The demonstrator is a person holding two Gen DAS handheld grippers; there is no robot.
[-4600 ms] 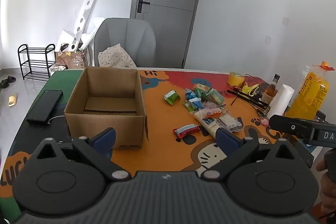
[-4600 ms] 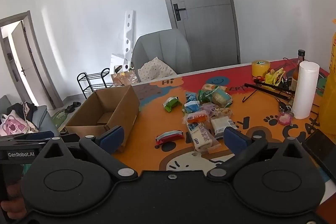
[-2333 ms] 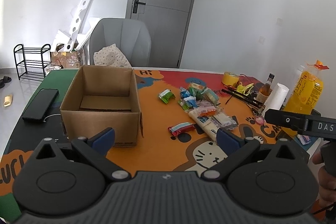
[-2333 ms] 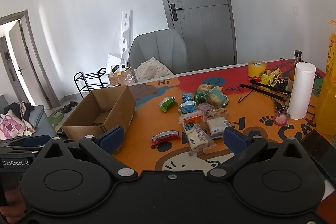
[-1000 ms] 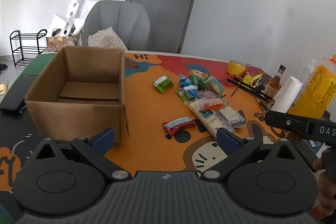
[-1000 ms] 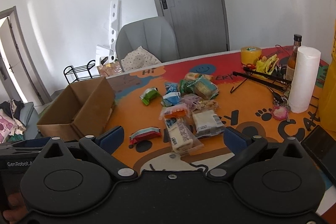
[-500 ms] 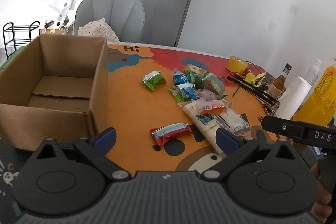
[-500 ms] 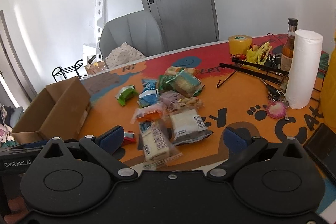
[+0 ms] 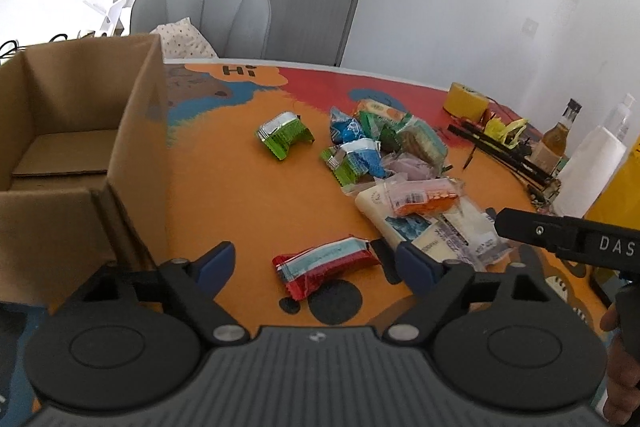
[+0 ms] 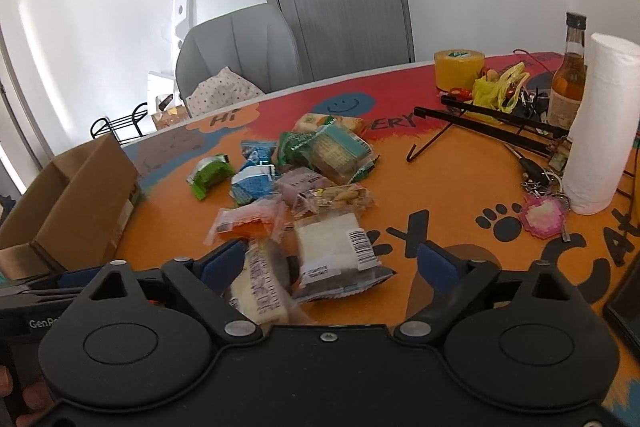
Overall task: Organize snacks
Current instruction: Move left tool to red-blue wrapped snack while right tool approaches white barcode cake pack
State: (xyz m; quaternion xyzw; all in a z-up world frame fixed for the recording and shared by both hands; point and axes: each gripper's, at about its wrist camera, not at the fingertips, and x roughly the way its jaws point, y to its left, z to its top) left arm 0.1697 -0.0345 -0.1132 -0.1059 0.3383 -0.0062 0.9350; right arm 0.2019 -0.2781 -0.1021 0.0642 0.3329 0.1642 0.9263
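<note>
Left tool (image 9: 316, 259): fingers spread wide, nothing between them, low over the worktop (image 9: 224, 195); red wrapped snack bar (image 9: 326, 263) lies flat in the gap ahead
Right tool (image 10: 332, 263): fingers spread wide, holding nothing, over a pale bread packet (image 10: 260, 293) and a white barcoded packet (image 10: 334, 251)
Snack pile (image 10: 308, 167): loose heap mid-worktop; green foil packet (image 9: 284, 135) apart on its left
Cardboard box (image 9: 80, 147): open, on the left, well apart from the pile
Right edge: paper towel roll (image 10: 600, 131), brown bottle (image 10: 570, 75), yellow tape roll (image 10: 458, 69)
</note>
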